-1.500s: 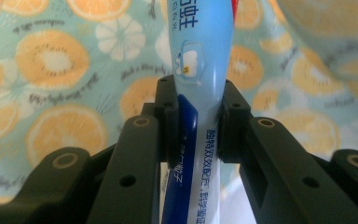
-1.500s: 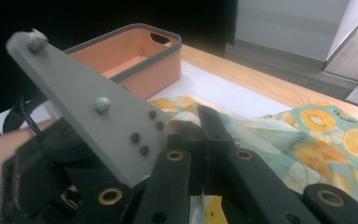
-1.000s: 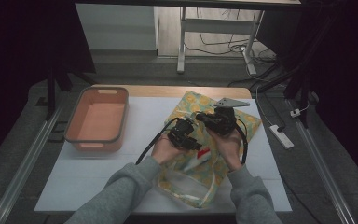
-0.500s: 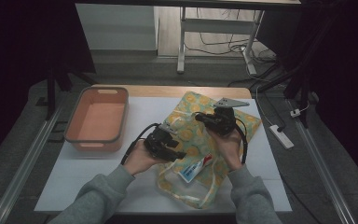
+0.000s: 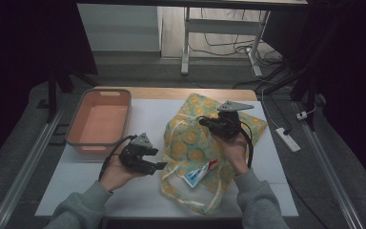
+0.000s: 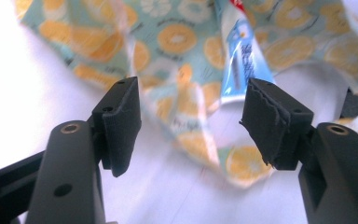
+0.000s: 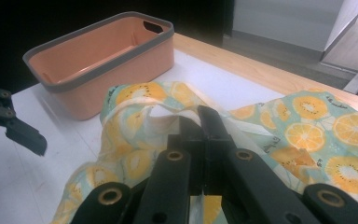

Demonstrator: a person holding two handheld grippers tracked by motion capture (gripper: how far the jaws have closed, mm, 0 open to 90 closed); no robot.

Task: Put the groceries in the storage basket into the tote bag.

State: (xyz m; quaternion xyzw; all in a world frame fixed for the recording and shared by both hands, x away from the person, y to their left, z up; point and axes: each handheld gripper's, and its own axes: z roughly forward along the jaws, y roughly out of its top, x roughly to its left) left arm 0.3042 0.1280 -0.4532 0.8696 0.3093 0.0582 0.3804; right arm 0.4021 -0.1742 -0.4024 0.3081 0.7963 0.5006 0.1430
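Observation:
A cloth bag (image 5: 193, 140) printed with orange slices lies on the white table (image 5: 71, 191). A toothpaste tube (image 5: 201, 171) rests in its open mouth near the front. My right gripper (image 5: 205, 121) is shut on the bag's upper edge and holds the fabric (image 7: 168, 112) raised. To the left of the bag my left gripper (image 5: 157, 159) hovers open. Its jaws have just been opening, with nothing between the pads (image 6: 121, 116). Past them I see the tube (image 6: 242, 60) and the bag (image 6: 177, 37).
An empty orange bin (image 5: 100, 121) with a grey rim stands at the table's back left, also close by in the right gripper view (image 7: 107, 56). A white power strip (image 5: 288, 140) lies on the floor to the right of the table.
My left gripper has let go at the bag's mouth, opened and drawn back to the left. The toothpaste tube now lies in the bag. The right gripper has kept still.

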